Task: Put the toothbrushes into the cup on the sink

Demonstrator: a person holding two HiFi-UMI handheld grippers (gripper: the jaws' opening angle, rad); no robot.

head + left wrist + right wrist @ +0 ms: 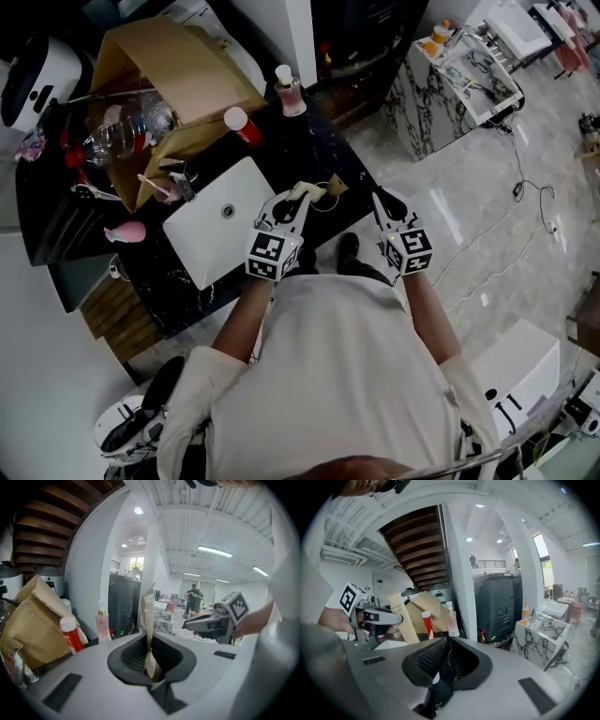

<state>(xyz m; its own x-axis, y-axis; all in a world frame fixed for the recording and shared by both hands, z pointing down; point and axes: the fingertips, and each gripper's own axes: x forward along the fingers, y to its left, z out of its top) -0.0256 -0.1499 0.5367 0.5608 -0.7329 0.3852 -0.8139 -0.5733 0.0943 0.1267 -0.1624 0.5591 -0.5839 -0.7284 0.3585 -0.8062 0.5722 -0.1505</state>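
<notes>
My left gripper [298, 194] is shut on a narrow beige toothbrush box [310, 191] and holds it over the black counter, just right of the white sink [211, 255]. In the left gripper view the box [149, 606] stands upright out of the pinched jaws [151, 662]. My right gripper [379, 198] hovers a little to the right of the box with its jaws shut [447, 660]. Whether a thin sliver sits between them I cannot tell. From the right gripper view the left gripper [397, 619] and the box [404, 625] are at the left. A small pink object [127, 232] lies left of the sink.
A red-and-white tube [242, 122] and a pink lotion bottle [289, 91] stand at the counter's back. A brown paper bag [178, 66] and a clear plastic bottle [122, 131] crowd the far left. The faucet [180, 184] is at the sink's back edge. Marble cabinets [450, 84] stand across the floor.
</notes>
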